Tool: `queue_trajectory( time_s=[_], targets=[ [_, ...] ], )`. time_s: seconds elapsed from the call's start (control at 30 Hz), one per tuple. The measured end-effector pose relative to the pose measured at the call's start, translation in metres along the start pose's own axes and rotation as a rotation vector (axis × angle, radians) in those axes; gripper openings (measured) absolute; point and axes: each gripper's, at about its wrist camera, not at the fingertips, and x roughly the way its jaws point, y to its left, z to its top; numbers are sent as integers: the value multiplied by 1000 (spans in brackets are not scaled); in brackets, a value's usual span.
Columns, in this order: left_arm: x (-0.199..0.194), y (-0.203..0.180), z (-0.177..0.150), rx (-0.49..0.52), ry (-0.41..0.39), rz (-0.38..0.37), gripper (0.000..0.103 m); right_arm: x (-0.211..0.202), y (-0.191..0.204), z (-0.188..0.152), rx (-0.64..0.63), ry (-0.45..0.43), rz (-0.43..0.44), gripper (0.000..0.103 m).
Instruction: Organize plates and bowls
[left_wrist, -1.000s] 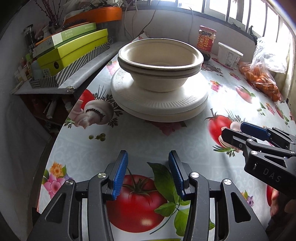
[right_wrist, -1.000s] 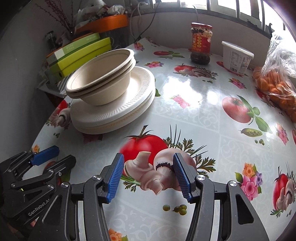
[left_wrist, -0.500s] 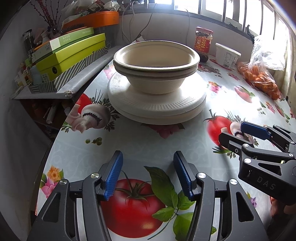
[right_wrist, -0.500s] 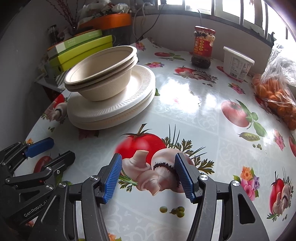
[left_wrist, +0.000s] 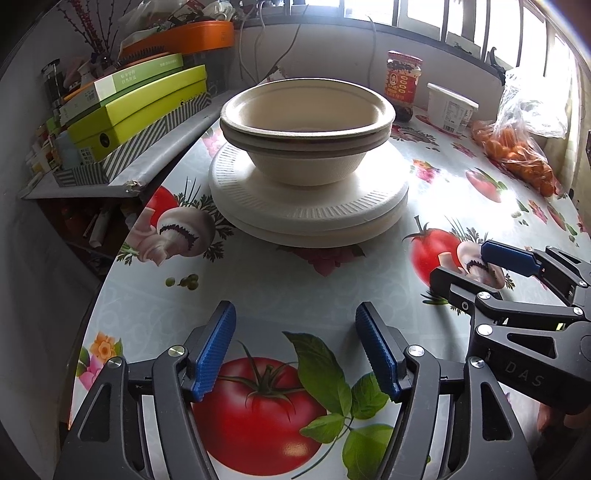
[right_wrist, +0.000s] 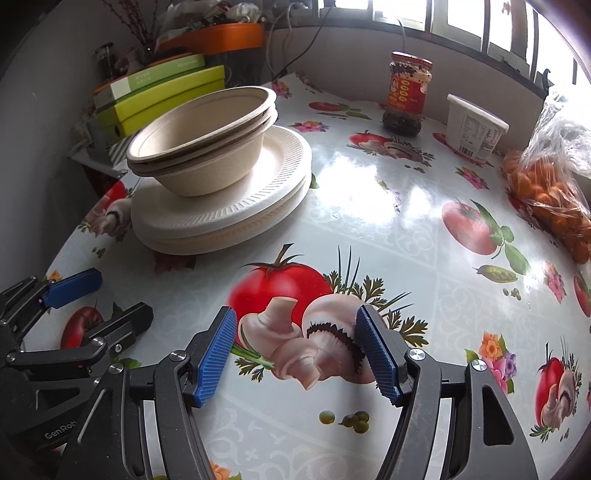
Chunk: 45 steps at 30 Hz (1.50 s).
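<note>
While we hold both tools low over the table (left_wrist: 303, 280) with its printed vegetable cloth, the left gripper (left_wrist: 295, 350) has its blue pads wide apart and nothing between them. Our right gripper (right_wrist: 297, 350) is spread just as wide and also carries nothing. In front of us, well apart from both tools, the two nested bowls (left_wrist: 306, 122) sit on the stacked white plates (left_wrist: 310, 210), near the left edge of the table. Behind them, near the wall, stand a red jar (right_wrist: 406, 99) and a white tub (right_wrist: 474, 129), and a bag of oranges (right_wrist: 546, 192) lies at the right.
</note>
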Motion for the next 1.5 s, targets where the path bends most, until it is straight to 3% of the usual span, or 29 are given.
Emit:
queue_trajectory(
  time_s=[1.5],
  targets=[
    [1,2,0,-4,2,0,72,1,0,0,-6,3,-6,72]
  ],
)
